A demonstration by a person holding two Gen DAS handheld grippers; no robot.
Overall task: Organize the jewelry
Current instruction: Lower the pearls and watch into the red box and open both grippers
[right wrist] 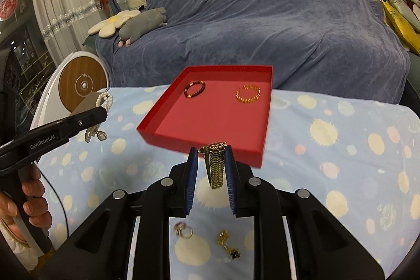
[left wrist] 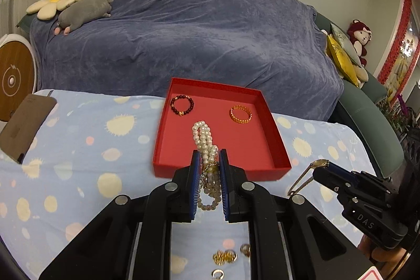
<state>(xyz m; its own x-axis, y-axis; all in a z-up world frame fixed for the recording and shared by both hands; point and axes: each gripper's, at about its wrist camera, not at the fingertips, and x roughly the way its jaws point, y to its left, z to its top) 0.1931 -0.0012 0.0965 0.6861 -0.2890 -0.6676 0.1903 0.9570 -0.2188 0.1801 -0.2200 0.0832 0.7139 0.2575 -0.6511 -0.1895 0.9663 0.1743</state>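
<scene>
My two fisheye views are evenly lit by soft, warm indoor light, with only faint shadows on the pale blue spotted tablecloth [left wrist: 78, 148]. Straight lines bow toward the edges, and black vignette fills the corners. In my right wrist view the shallow red cardboard tray [right wrist: 252, 154] shows smeared, blurred edges; my left view is sharper. Small gold pieces low in the frames look soft.

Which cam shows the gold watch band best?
Right wrist: the gold watch band hangs front and centre between the right tongs, mesh links sharp. Left wrist catches it only side-on at the frame's right edge, thin and small.
</scene>
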